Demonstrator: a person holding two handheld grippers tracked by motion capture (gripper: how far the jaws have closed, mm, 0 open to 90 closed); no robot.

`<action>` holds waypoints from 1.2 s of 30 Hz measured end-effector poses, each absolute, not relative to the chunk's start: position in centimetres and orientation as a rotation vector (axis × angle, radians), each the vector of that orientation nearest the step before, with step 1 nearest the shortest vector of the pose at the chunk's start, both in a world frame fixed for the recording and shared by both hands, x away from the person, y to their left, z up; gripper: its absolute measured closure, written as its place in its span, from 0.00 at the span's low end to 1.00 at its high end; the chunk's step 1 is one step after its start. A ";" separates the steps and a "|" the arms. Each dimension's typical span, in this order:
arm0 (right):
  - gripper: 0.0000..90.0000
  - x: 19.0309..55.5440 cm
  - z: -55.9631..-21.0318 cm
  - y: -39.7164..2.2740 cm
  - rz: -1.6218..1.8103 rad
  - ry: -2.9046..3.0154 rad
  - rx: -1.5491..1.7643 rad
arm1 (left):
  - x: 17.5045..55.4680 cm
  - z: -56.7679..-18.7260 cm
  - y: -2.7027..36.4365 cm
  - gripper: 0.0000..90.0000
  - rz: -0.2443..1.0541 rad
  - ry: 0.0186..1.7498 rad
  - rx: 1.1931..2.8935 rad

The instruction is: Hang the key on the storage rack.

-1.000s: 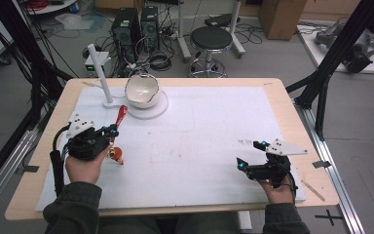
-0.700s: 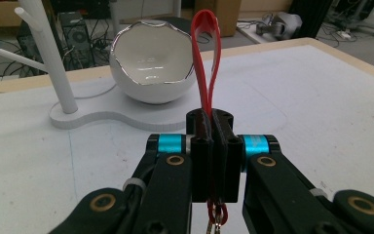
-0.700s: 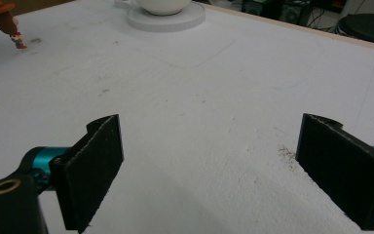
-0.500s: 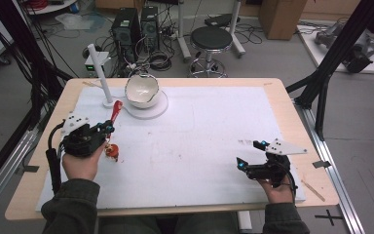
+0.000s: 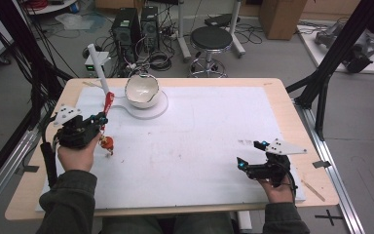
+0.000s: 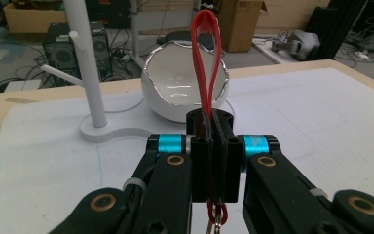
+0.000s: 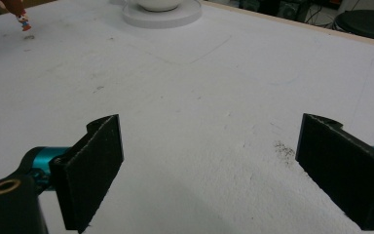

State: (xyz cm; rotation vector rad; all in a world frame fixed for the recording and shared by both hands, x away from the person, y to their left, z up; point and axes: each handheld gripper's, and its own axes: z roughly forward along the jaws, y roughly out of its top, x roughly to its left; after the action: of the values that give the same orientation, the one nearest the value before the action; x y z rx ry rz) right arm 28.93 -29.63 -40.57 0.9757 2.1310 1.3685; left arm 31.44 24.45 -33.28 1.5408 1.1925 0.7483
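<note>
My left gripper (image 5: 100,118) is shut on a red strap loop (image 5: 108,101) at the table's left side. The loop (image 6: 207,58) stands up out of the closed jaws in the left gripper view, pointing toward the white peg stand (image 6: 87,73). A small red and orange figure (image 5: 107,143) dangles from the strap below the gripper, just over the mat. My right gripper (image 5: 249,152) rests low at the near right, jaws wide open and nothing between them (image 7: 214,170).
A white bowl (image 5: 141,91) sits on the stand's round base (image 5: 151,111), to the right of the upright post (image 5: 100,68). A white mat (image 5: 204,136) covers the wooden table. Beyond the far edge are a stool (image 5: 213,39) and computer cases.
My left gripper has shifted left and slightly away from the person, carrying the strap and the dangling figure. The right gripper has stayed put.
</note>
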 end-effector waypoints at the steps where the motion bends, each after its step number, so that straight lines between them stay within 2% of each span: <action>1: 0.10 28.9 -40.6 -29.6 1.367 2.132 0.980 | 31.6 -33.3 24.6 0.96 0.752 1.198 1.532; 36: 0.10 29.4 -40.6 -29.1 1.365 2.147 0.962 | 35.9 -33.6 27.6 0.96 0.855 1.306 1.479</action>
State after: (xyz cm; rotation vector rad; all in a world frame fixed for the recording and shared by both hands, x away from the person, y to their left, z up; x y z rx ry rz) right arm 29.40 -29.10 -40.58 0.9622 2.1471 1.3655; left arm 35.91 27.62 -33.64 1.4786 1.3058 0.8554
